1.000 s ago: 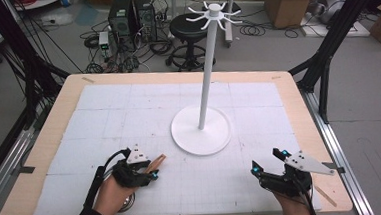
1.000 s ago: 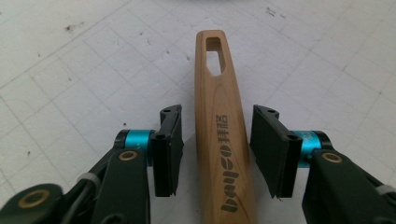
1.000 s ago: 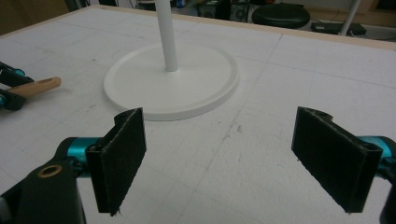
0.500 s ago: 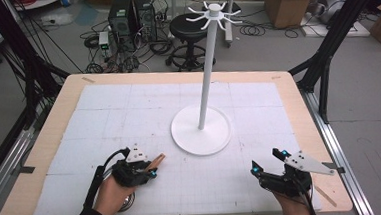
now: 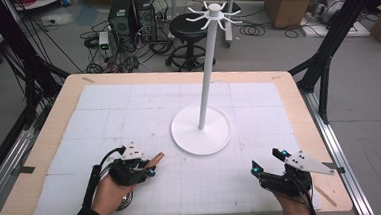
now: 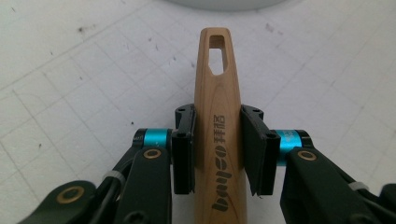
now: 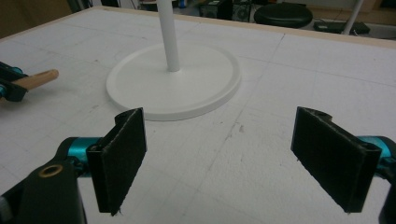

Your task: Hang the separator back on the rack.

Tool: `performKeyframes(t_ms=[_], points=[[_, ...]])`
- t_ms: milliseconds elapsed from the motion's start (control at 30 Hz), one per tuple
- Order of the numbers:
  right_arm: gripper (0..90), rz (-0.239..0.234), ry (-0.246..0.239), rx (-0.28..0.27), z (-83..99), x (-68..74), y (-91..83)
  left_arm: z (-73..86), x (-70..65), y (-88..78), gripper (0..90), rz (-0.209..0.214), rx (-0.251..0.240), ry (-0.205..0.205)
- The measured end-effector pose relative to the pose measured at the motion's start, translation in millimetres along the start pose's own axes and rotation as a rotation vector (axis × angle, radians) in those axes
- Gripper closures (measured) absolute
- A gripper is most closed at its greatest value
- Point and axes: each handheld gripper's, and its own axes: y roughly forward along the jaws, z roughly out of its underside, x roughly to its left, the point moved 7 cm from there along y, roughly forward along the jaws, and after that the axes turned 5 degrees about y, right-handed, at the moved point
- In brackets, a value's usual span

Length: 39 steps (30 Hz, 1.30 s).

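Near the front left of the table (image 5: 40, 146), the left gripper (image 6: 217, 144) is clenched on a wooden handle (image 6: 218, 135), its jaws having just been closing onto it, and the two black pads now press the flat sides of the wood just below the middle of the visible length. The handle lies low over the white gridded mat (image 5: 129, 116), its slotted tip pointing toward the round base of the white stand (image 5: 201, 132) at the middle of the table; what sits at the hidden end of the handle cannot be told. The step in hand looks like securing this utensil so that it can be hung on one of the hooks at the top of the stand (image 5: 214, 13). To do that well, the person would want the grip square and firm before lifting, since the handle tapers and could slide or swing between the pads. The slot at the tip should stay free of the jaws, as it does now, so a hook can pass through it. A straight lift, clear of the mat and the base, would be safest. Toward the front right corner, the right gripper (image 7: 236, 158) is released, jaws wide apart and grasping nothing, well apart from the handle and free to steady the stand's pole if needed.
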Motion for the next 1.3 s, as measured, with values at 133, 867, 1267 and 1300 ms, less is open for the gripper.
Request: performKeyframes(t_ms=[133, 867, 1267, 1300], points=[[16.6, -0.027, 0.013, -0.002, -0.3, 1.3, 0.3, -8.3, -1.5, -13.2, 67.3, 0.033, -0.082, -0.022], [23.2, -0.47, -0.011, -0.051, -19.5, 73.7, 6.8, -50.3, -34.4, -71.8, 67.2, 0.28, -0.477, 0.035], [22.5, -0.605, 0.017, -0.112, -39.0, 100.4, 8.6, -59.0, -59.7, -77.1, 67.3, 0.387, -0.535, 0.115], [20.6, -0.628, 0.008, -0.109, -40.2, 105.0, 9.1, -60.1, -62.9, -77.5, 67.3, 0.397, -0.538, 0.122]])
